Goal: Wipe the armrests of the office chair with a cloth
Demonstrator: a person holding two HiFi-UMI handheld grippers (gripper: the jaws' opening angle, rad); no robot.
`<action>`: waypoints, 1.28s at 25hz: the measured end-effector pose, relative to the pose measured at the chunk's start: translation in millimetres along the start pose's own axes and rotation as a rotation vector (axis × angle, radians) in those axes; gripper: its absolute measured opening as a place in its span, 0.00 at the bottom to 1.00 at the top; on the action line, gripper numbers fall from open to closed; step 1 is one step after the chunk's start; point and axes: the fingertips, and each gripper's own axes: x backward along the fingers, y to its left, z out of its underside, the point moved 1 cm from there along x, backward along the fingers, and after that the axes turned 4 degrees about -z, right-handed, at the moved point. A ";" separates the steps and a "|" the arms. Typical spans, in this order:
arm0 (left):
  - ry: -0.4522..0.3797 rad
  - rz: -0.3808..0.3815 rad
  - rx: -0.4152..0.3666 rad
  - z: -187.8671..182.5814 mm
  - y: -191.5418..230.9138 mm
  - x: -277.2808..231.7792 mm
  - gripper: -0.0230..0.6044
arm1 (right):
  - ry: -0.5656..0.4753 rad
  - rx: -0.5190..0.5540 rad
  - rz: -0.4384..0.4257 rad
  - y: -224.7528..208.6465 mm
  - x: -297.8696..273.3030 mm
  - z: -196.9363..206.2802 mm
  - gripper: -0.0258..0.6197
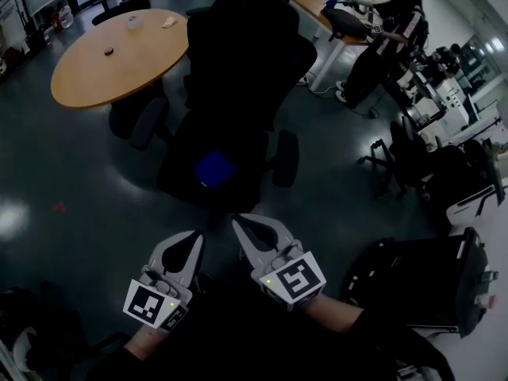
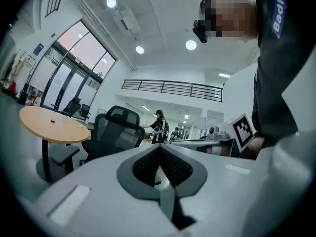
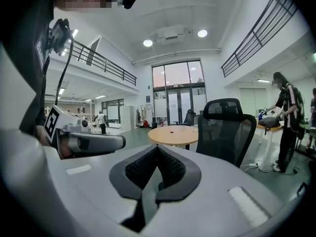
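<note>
The left gripper (image 1: 194, 243) and right gripper (image 1: 246, 232) are both closed on nothing, just short of the office chair (image 1: 238, 62). The blue cloth (image 1: 214, 167) lies on the chair's seat, between its armrests (image 1: 286, 157). It looks soft, light and limp, so it is probably best pinched at a raised fold or edge.

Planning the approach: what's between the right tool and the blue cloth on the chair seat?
Head view: only the front of the black seat lies between the right tool and the blue cloth; nothing else shows there.
</note>
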 end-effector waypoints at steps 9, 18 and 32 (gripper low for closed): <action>-0.013 0.024 -0.071 -17.4 -56.8 -8.9 0.06 | -0.053 0.016 -0.020 -2.7 46.8 -2.0 0.04; -0.001 0.036 -0.101 -16.5 -96.2 -42.8 0.06 | -0.110 -0.004 -0.077 -22.9 74.1 1.6 0.04; -0.003 0.034 -0.100 -14.4 -106.4 -57.5 0.06 | -0.116 0.005 -0.139 -25.9 79.4 1.8 0.04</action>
